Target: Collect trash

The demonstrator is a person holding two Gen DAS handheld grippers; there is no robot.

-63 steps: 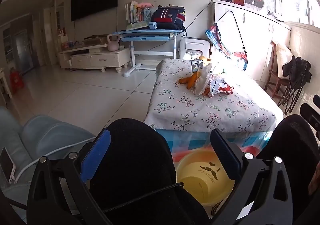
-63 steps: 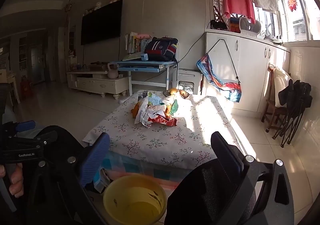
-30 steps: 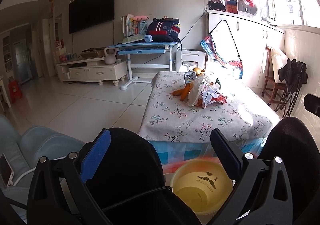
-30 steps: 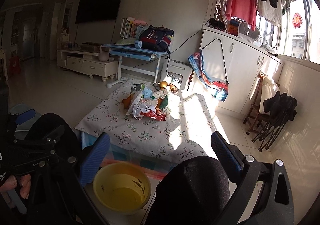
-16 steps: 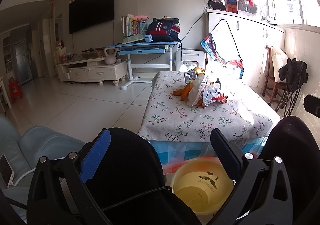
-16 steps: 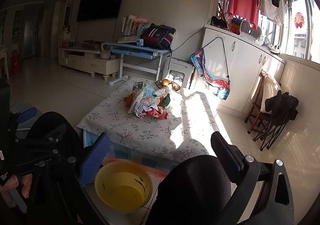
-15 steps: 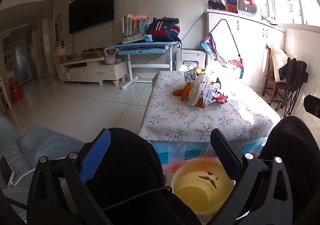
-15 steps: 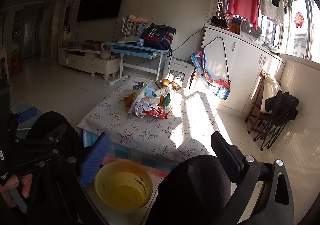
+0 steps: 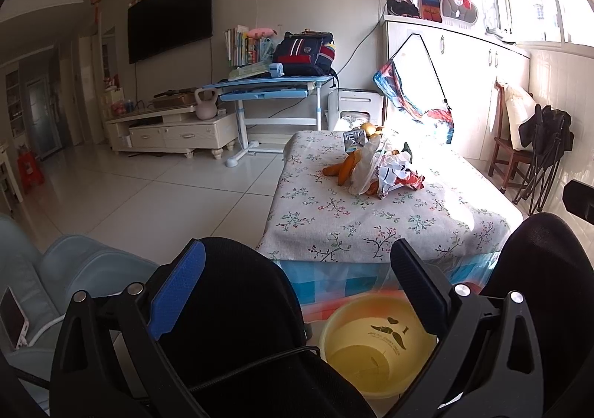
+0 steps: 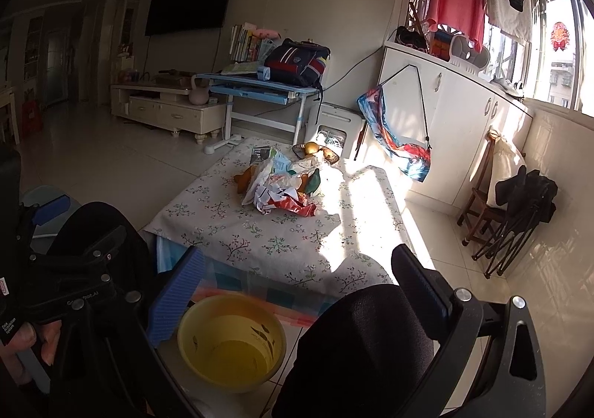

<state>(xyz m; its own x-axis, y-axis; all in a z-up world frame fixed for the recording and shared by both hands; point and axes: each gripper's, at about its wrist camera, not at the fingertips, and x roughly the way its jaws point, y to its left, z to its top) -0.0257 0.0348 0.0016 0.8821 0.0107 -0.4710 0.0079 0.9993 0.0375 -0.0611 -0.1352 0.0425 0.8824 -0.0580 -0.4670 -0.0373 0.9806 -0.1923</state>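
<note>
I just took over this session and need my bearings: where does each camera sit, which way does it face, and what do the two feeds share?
Left wrist: on the left gripper, looking forward between its open jaws, over black-clad knees toward the low table; a pale blue seat sits lower left.
Right wrist: on the right gripper, jaws open, facing the same table from further right; the person's left hand holding the other gripper shows at the left edge.
Shared: the trash pile on the table, the yellow basin on the floor, the wall TV.
</note>
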